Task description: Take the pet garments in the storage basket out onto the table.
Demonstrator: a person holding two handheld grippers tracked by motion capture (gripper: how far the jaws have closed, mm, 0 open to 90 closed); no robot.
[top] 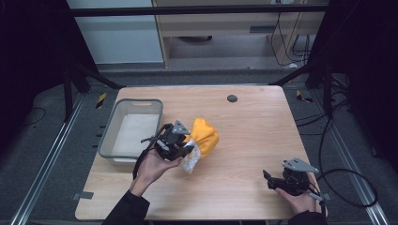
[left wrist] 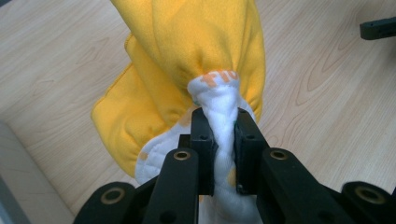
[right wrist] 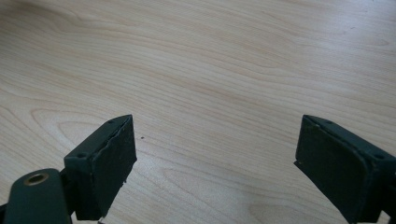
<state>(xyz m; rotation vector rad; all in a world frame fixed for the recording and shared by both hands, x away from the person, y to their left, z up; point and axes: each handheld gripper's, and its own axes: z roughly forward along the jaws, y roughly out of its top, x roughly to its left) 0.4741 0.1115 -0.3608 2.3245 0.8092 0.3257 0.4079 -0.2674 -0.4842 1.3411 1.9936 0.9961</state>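
While the left hand-held gripper point(left wrist: 219, 140) pinches the white end of a yellow cloth point(left wrist: 196, 51) beside a grey bin point(top: 112, 136), the right hand-held gripper point(right wrist: 215, 158) — jaws wide — hovers over bare bench point(right wrist: 210, 60).

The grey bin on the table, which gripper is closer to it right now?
Left. The left gripper, clamping the yellow cloth, sits just beside the grey bin; the right gripper is far across the table.
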